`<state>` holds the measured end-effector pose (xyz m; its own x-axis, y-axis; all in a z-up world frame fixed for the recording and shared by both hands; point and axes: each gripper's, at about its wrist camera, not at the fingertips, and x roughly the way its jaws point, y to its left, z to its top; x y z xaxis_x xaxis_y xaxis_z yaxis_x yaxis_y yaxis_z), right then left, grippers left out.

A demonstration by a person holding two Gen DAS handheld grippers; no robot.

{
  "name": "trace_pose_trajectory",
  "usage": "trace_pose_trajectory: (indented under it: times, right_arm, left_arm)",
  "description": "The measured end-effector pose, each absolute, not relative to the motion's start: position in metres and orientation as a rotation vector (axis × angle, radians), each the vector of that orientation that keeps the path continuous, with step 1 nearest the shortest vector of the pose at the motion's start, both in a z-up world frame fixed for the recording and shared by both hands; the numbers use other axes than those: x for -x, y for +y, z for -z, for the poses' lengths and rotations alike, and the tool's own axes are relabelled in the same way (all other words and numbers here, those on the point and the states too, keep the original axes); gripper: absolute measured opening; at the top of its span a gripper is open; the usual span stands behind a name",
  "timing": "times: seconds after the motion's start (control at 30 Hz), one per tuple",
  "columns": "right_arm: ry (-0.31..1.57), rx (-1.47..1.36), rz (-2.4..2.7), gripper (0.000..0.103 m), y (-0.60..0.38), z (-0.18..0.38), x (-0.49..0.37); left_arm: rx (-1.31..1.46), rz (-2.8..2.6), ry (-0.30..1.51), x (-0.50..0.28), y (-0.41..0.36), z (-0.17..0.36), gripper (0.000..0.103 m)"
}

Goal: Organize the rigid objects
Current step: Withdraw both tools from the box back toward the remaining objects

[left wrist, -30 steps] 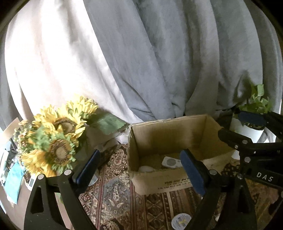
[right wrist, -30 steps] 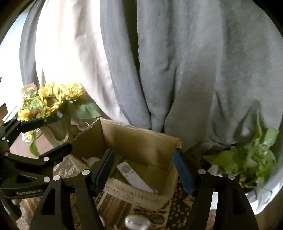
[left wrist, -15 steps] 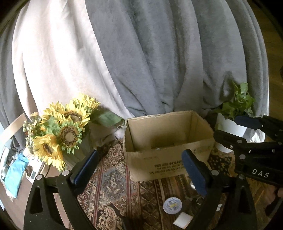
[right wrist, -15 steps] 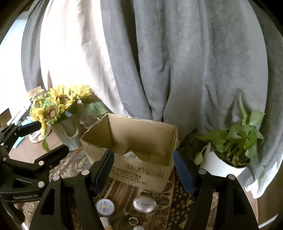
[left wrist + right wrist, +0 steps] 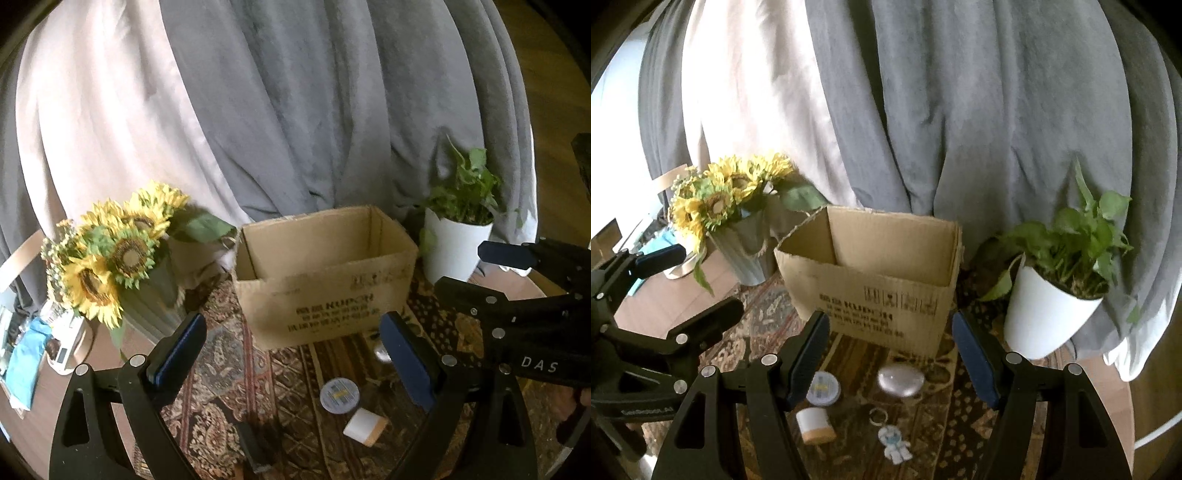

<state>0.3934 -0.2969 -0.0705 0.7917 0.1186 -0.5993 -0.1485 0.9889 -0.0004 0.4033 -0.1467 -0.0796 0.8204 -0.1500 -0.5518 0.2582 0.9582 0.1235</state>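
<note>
Right wrist view: a silver oval case (image 5: 900, 380), a round tin with a blue-and-yellow label (image 5: 823, 392), a white spool on a cork base (image 5: 814, 424), a metal key ring (image 5: 878, 415) and an astronaut charm (image 5: 895, 444) lie loose on the patterned runner (image 5: 934, 424), just in front of an open cardboard box (image 5: 875, 280). The right gripper (image 5: 890, 362) hangs above them with its jaws wide and nothing between the blue pads; the oval case sits almost directly beneath the gap.

From the left wrist view, the left gripper (image 5: 291, 354) is likewise spread wide and empty, with the labelled tin (image 5: 340, 395) and spool (image 5: 365, 424) low in its frame and a dark object (image 5: 255, 448), too blurred to identify, at the bottom edge. What the box holds cannot be seen from either angle.

The work appears to stand between placements: both tools are free, and several items are yet to be boxed. The next move calls for choosing one piece, probably the case or the tin, lowering a gripper so the pads straddle it, and closing squarely, since both are smooth and low-lying.

A sunflower bouquet (image 5: 716, 195) flanks the box on one side, a potted plant in a white pot (image 5: 1049, 306) on the other, against grey drapes (image 5: 960, 110).
</note>
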Motion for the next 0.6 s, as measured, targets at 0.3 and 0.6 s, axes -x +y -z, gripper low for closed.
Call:
trace_pose_trajectory:
  times: [0.3,0.6]
  right_arm:
    - [0.697,0.029,-0.146,0.070,-0.299,0.085,-0.381]
    - [0.772,0.003,-0.148,0.070,-0.303,0.107,-0.373]
  left_arm:
    - [-0.171,0.266,0.649,-0.397,-0.148,0.099,0.096]
    - [-0.201,0.314,0.710,-0.391,-0.156,0.119,0.096]
